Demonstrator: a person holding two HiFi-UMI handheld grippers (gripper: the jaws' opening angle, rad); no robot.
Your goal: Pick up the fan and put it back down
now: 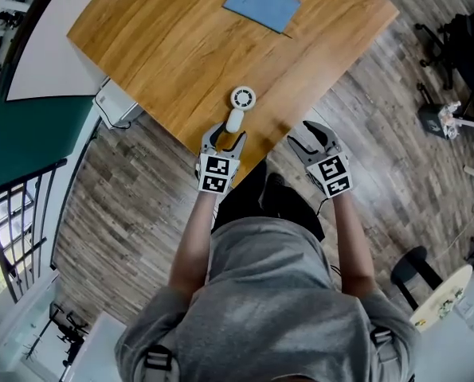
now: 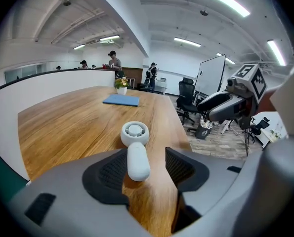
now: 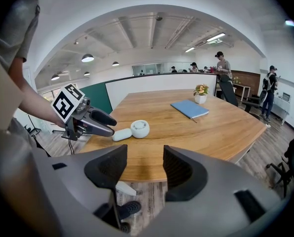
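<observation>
A small white hand fan (image 1: 241, 102) lies flat on the wooden table (image 1: 165, 46) near its front edge, round head away from me and handle toward me. My left gripper (image 1: 225, 139) is open, with the end of the handle (image 2: 137, 161) between its jaws and a gap on each side. In the right gripper view the fan (image 3: 132, 129) lies just ahead of the left gripper (image 3: 107, 125). My right gripper (image 1: 312, 138) hovers open and empty at the table's edge, to the right of the fan.
A blue notebook (image 1: 261, 4) lies at the far side of the table, and a small potted plant (image 3: 201, 94) stands behind it. A white box (image 1: 113, 106) sits on the floor by the table's left edge. Office chairs (image 1: 452, 42) stand to the right. People stand in the background.
</observation>
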